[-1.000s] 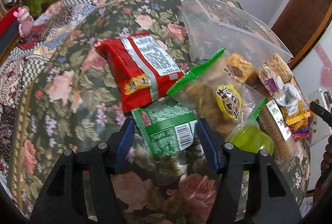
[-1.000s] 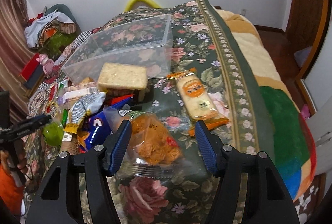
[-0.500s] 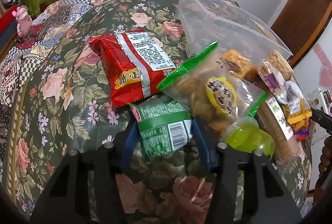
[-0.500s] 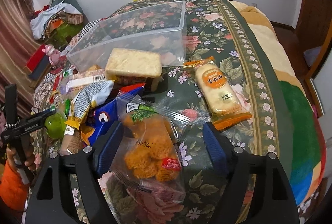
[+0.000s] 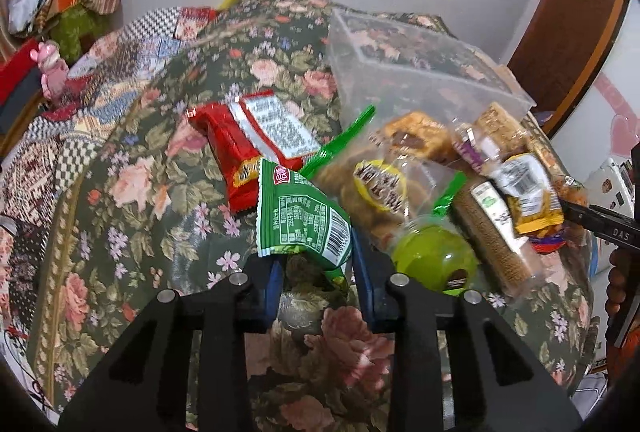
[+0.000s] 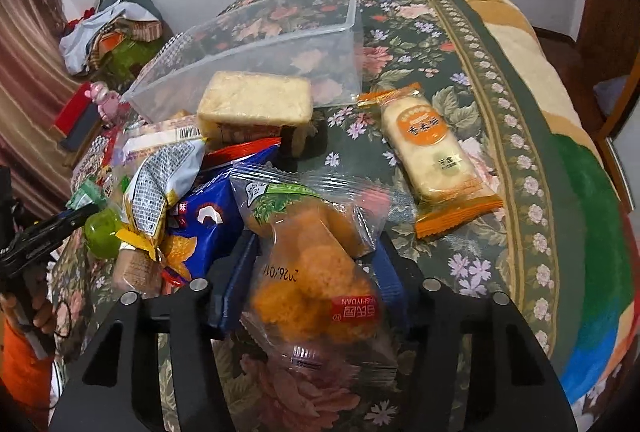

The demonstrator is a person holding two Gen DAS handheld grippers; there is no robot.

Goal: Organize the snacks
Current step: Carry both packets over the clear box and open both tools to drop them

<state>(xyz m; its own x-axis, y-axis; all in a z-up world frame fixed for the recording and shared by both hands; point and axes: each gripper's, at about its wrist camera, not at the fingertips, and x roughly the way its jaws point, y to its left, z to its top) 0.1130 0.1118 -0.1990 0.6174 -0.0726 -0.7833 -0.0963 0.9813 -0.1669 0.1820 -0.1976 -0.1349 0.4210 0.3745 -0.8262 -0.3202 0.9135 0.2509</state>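
While green packet [image 5: 304, 220] hides left jaws' pinch, right jaws closing round orange-snack bag [image 6: 316, 272].

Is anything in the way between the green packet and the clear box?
Yes. The green packet, pinched in the left gripper, has the red packet and a cookie bag lying between it and the clear box.

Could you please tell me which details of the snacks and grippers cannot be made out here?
- Left wrist view: the green packet hides the left gripper fingertips.
- Right wrist view: the clear bag of orange snacks hides the right gripper pads; its jaws are closing.
- The blue packet is mostly buried.
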